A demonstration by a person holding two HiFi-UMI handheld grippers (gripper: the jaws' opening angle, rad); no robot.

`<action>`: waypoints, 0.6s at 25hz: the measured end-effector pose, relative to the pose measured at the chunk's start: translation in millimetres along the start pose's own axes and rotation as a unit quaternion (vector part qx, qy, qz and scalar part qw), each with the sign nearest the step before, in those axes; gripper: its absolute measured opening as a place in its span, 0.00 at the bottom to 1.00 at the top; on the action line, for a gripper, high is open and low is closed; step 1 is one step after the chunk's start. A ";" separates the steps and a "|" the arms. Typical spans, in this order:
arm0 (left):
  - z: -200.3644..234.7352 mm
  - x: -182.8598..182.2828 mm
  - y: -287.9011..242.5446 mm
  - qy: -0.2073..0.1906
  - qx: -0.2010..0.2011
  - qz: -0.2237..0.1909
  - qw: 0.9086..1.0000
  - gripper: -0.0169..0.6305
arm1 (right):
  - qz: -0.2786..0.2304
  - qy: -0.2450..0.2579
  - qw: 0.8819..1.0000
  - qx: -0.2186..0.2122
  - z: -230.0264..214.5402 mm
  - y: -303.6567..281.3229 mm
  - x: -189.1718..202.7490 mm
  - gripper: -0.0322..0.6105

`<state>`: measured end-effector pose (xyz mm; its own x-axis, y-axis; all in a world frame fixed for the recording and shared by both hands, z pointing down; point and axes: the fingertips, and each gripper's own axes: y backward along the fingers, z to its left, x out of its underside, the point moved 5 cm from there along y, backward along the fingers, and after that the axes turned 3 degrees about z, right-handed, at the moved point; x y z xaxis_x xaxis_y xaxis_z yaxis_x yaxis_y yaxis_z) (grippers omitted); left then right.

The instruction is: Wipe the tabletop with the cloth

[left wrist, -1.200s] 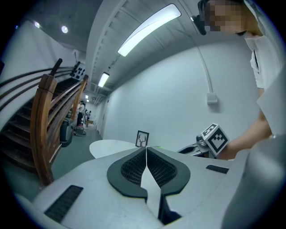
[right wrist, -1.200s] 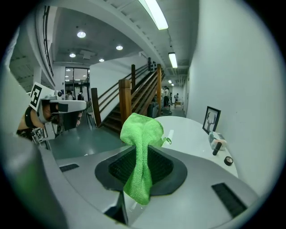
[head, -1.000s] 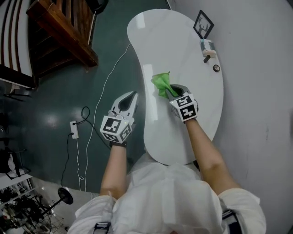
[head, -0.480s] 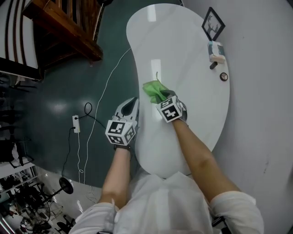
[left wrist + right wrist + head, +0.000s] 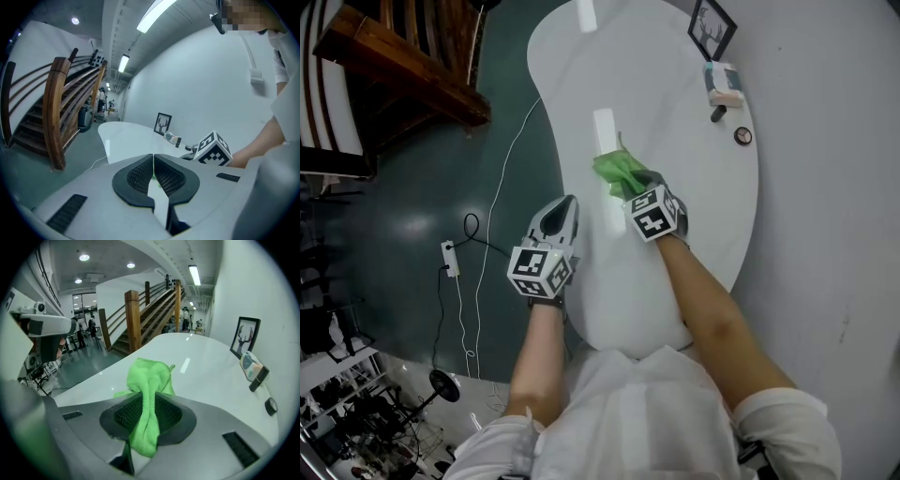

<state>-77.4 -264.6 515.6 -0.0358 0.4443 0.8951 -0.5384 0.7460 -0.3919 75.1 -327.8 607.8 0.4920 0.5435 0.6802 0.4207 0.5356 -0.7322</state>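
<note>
A bright green cloth [image 5: 617, 171] lies bunched on the white curved tabletop [image 5: 675, 141], with one end pinched in my right gripper [image 5: 636, 189]. In the right gripper view the green cloth [image 5: 147, 385] runs back between the two shut jaws and spreads onto the white tabletop [image 5: 206, 371] ahead. My left gripper [image 5: 562, 212] hovers at the table's left edge, beside the right one, its jaws shut with nothing between them. From the left gripper view, my left gripper [image 5: 153, 168] points along the white tabletop [image 5: 126, 138].
At the table's far right side stand a small framed picture [image 5: 712, 28], a small white and blue item [image 5: 724, 84] and a little dark round thing [image 5: 742, 136]. A wooden staircase [image 5: 403, 66] rises at the left. A white cable [image 5: 502, 178] and a power strip [image 5: 450, 260] lie on the dark green floor.
My right gripper has dragged the green cloth leftward across the tabletop from nearer its middle towards the left edge. The left gripper has stayed beside the table's edge.
</note>
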 end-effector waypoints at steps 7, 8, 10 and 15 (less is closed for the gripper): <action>-10.6 0.5 -4.6 -0.005 0.012 0.003 1.000 0.05 | 0.018 -0.051 0.996 0.069 -66.6 37.1 43.1 0.16; -11.2 0.4 -4.9 -0.005 0.013 0.003 1.000 0.05 | 0.021 -0.064 0.995 0.078 -75.4 43.0 50.5 0.16; -13.2 -0.3 -5.9 -0.006 0.016 0.003 1.000 0.05 | 0.028 -0.084 0.991 0.097 -92.6 55.7 64.9 0.16; -20.8 -3.6 -11.1 -0.013 0.021 0.004 1.000 0.05 | 0.047 -0.112 0.982 0.145 -134.4 87.0 99.6 0.16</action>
<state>-53.8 -264.2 512.3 -0.0616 0.4375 0.8971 -0.5736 0.7201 -0.3905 263.1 -313.9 607.2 0.3239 0.7106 0.6246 0.1313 0.6201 -0.7735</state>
